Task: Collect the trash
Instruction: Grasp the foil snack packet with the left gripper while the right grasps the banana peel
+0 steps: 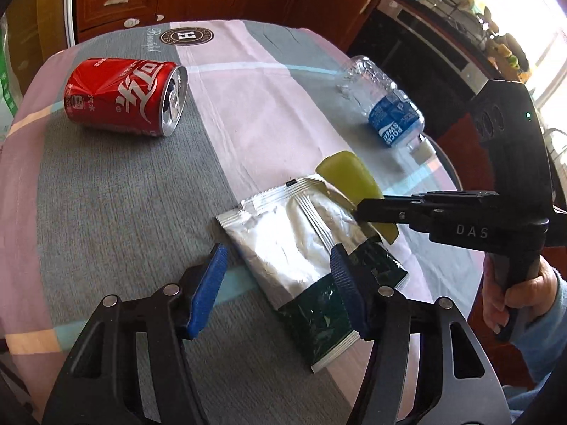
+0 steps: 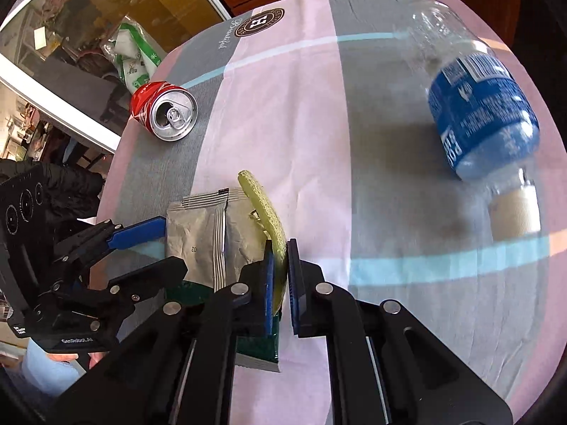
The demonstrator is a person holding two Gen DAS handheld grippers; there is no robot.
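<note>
**Peel pinched, wrapper next, everything else still out on the bench**

From my left claw (image 1: 280,283): its blue pads stand spread, one on each side of the foil wrapper (image 1: 301,244), which lies flat on the bench (image 1: 117,212) right under my fingertips. I can't see either pad pressing on it, so I count the wrapper as straddled, not gripped. Just past it, my right claw (image 1: 358,212) comes in from the right side, and its tip sits on the yellow-green peel (image 1: 347,177) that rests along the wrapper's far edge. Well beyond me to the left lies the dented red can (image 1: 124,97) on its side. Far off to the right lies the clear bottle (image 1: 386,106) with its blue label. Nothing here has reached a bin or bag, so I judge the collecting barely begun: four pieces out, one in a grip.

From my right claw (image 2: 280,265): this view settles what the other leaves unsure, as the pads are pressed nearly together on the peel (image 2: 262,205), which stands up between them. The wrapper (image 2: 209,233) lies just to its left, with my left claw (image 2: 156,248) reaching over it from that side. The can (image 2: 166,111) shows its opened top far ahead on the left, and the bottle (image 2: 478,120) lies well off to the right, its cap toward me. No bin shows in either view, so I can't say where the trash goes.
</note>
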